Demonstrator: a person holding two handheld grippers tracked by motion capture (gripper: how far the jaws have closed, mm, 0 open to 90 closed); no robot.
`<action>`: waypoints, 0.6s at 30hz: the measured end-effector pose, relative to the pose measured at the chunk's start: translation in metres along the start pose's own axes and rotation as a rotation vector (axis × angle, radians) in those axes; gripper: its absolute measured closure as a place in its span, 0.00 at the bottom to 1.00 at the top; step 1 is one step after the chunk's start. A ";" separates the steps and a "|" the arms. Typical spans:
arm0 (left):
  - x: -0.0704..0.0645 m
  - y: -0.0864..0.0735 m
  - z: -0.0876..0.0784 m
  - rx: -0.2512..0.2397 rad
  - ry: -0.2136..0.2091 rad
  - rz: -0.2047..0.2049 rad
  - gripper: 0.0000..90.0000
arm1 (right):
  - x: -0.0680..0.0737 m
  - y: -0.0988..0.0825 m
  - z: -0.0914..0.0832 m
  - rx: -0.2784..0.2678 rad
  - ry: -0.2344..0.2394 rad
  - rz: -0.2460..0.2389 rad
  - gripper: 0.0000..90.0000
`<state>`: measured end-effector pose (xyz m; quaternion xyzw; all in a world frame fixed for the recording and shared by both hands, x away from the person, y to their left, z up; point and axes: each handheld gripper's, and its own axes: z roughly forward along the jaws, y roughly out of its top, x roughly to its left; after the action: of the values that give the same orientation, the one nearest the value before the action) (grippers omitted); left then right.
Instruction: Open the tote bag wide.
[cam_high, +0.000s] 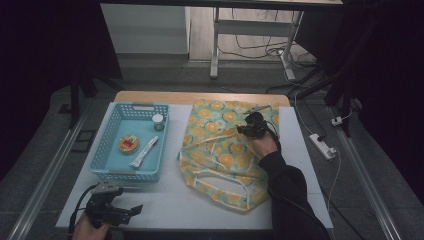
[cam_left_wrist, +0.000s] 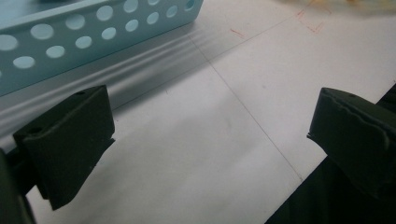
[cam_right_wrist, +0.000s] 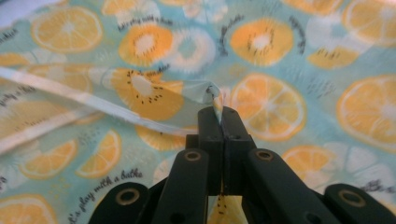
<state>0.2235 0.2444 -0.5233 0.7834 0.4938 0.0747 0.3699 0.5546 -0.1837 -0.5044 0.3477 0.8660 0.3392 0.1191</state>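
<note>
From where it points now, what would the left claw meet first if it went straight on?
Probably the bare white table. The left claw is open with nothing between its jaws. The blue basket lies off to one side of that line, and the fruit-print bag is farther ahead. Depth is hard to judge.

**Dim room, one bright patch**

From up high I see a dark room. Only the white tabletop (cam_high: 180, 200) gets light, and the corners go black. My left tool's camera is sharp on the tabletop, where the blue basket (cam_left_wrist: 93, 32) drops soft striped shadows. My right tool's camera is bright, but the fruit cloth (cam_right_wrist: 280, 56) looks fuzzy far off.
</note>
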 end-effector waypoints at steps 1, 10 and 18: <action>0.000 0.000 0.000 0.000 0.001 0.000 0.01 | 0.000 0.000 0.000 0.000 0.000 0.000 0.97; 0.000 0.000 0.000 0.001 0.002 0.002 0.01 | 0.004 0.001 -0.013 -0.046 -0.042 0.000 0.67; 0.000 0.000 0.000 -0.003 0.002 0.002 0.01 | 0.006 -0.005 -0.037 -0.098 -0.033 0.038 0.44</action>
<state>0.2230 0.2445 -0.5231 0.7831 0.4935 0.0767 0.3706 0.5310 -0.2010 -0.4805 0.3636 0.8395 0.3774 0.1439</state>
